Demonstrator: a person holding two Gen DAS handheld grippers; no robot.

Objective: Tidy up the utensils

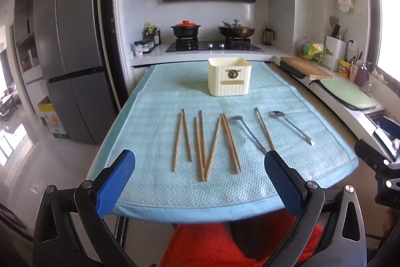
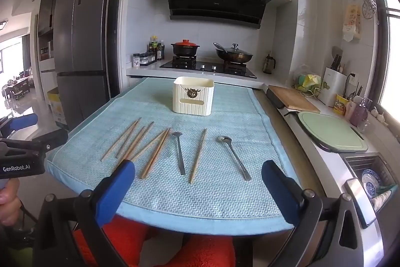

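Holder beyond chopsticks, spoons; nothing apparently between.

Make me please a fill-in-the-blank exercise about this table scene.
1. The chopsticks and spoons lie on a blue ____.
2. The number of metal spoons is ____.
3. The cream box stands ____ the utensils, nearer the stove.
4. Both grippers are ____.

Missing: towel; two; behind; open
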